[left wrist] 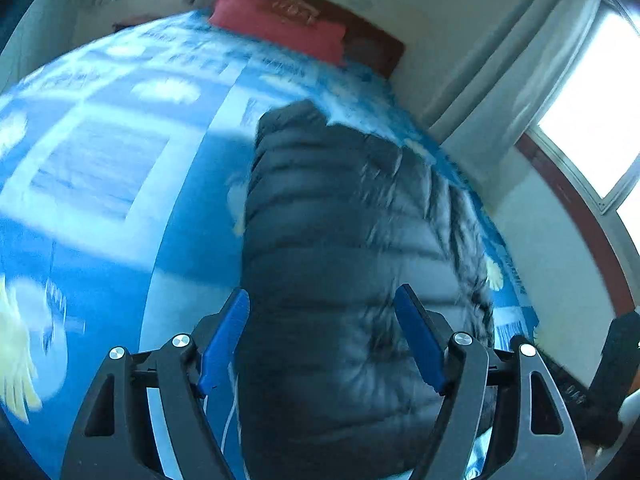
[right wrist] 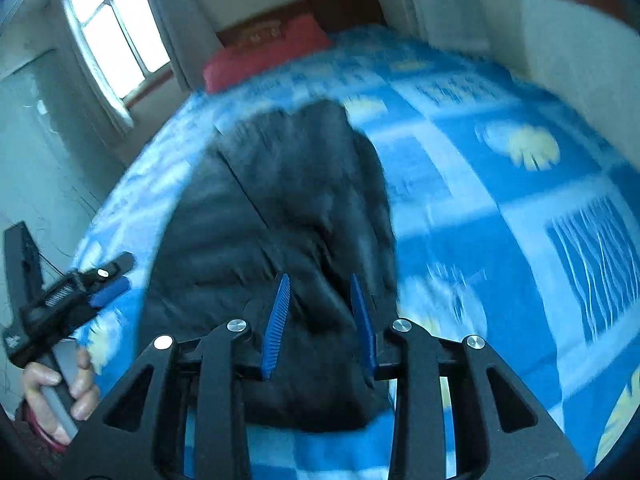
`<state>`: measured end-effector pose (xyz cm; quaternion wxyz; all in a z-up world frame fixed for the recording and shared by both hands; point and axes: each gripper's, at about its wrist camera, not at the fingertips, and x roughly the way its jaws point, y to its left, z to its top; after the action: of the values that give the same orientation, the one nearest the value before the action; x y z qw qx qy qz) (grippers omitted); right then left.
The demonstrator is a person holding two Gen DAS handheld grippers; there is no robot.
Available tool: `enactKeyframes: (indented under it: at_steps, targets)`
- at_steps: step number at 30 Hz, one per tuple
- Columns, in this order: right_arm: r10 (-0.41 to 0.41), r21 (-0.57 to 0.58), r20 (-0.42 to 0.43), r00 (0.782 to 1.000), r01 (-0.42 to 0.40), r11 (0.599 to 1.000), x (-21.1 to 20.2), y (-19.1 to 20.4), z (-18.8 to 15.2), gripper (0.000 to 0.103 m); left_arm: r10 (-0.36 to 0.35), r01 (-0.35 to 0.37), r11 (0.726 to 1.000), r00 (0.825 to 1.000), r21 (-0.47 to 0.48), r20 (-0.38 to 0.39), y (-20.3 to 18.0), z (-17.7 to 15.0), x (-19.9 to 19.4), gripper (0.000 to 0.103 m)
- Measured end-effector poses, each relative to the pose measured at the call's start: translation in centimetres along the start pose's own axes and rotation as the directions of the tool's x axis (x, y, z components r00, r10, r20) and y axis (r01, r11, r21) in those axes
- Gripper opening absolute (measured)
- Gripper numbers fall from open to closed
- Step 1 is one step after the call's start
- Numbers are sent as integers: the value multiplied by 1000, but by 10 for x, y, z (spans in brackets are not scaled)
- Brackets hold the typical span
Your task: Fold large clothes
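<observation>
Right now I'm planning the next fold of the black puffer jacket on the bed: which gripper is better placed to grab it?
Probably the right gripper: its narrow jaws frame the jacket near its close edge. The left gripper hangs wide open over the jacket's broad quilted middle.

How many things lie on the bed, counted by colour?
Black: 1, the puffy quilted black jacket
Red: 1, the long red pillow at the headboard
Blue: 1, the blue and white patterned bedspread under both
Total: 3
</observation>
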<state>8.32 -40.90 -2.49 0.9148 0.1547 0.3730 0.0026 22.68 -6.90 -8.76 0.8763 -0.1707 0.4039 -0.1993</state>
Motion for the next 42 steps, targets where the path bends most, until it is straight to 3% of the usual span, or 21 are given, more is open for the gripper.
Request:
enactKeyframes:
  at_steps: [5, 7, 11, 18, 23, 27, 31, 35, 42]
  targets:
    - [-4, -14, -41, 999, 3, 1000, 47, 2, 22, 30, 46, -46, 999, 999, 4, -16, -3, 19, 35, 73]
    - [-30, -16, -86, 996, 29, 999, 69, -3, 19, 24, 73, -73, 997, 995, -4, -69, 2, 17, 57, 69]
    - [-14, 19, -112, 994, 17, 1000, 101, -20, 6, 17, 86, -86, 996, 994, -8, -71, 11, 9, 73, 70]
    - [-25, 20, -99, 995, 27, 999, 85, -14, 13, 16, 87, -86, 996, 992, 8, -91, 11, 17, 70, 73]
    - [1, 7, 16, 1000, -1, 1000, 60, 1, 57, 21, 51, -50, 998, 998, 43, -32, -1, 44, 54, 73]
    - [7, -16, 20, 1000, -7, 1000, 85, 6, 80, 21, 62, -61, 995, 998, 73, -14, -9, 68, 70, 73]
    - [-34, -34, -37, 999, 33, 999, 125, -1, 88, 17, 69, -63, 995, 994, 73, -80, -11, 74, 99, 73]
    - [-38, 14, -90, 995, 39, 999, 147, -15, 79, 12, 115, -106, 989, 990, 99, -87, -14, 70, 117, 74]
    - [-18, 43, -97, 995, 22, 999, 168, -25, 67, 7, 157, -147, 983, 984, 106, -88, -13, 61, 135, 76]
